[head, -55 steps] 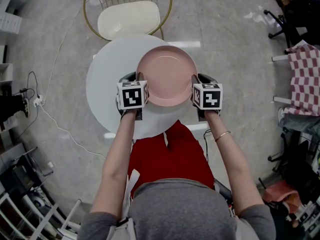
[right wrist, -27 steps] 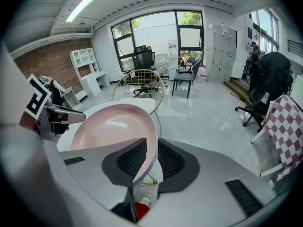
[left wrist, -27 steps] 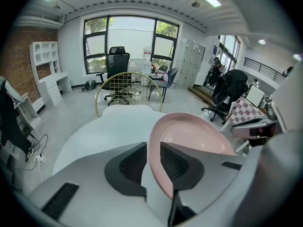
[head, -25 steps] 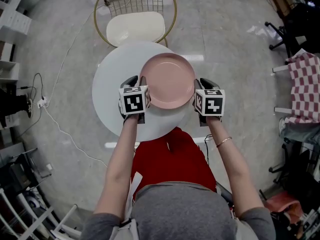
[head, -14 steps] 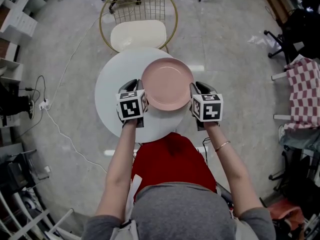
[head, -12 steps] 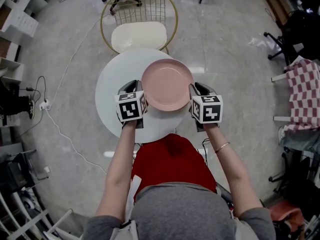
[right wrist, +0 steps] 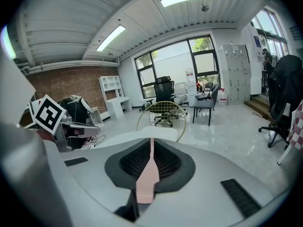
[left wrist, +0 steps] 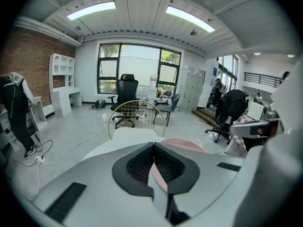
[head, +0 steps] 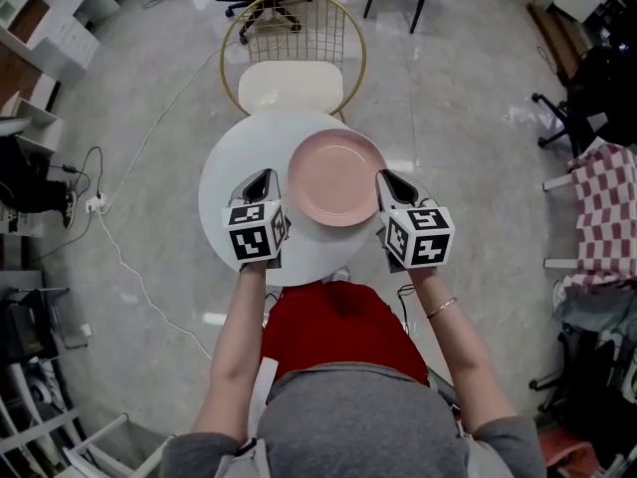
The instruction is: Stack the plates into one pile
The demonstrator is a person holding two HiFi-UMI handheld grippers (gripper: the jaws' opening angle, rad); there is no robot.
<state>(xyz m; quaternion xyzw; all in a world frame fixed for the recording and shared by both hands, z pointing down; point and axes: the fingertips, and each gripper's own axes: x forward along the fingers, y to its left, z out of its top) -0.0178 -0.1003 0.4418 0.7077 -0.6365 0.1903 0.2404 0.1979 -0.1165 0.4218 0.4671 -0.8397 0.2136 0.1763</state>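
At the table's (head: 227, 167) left side, the left gripper (head: 265, 179) points forward along the pink plate's (head: 336, 177) left edge. Its jaws have just been closing and now stand together, with a wedge of pink rim between the pads. That suggests a pinch on the rim's wall rather than a reach under the plate.

The plate sits level over the table's right half, nearer the far edge. I cannot tell whether it has left the tabletop, or whether it is one plate or several nested.

At the table's right side, the right gripper (head: 386, 180) mirrors the left. Its jaws are clamped on the opposite rim, which shows as a thin pink strip. Two opposed grips probably keep the plate flat for carrying.
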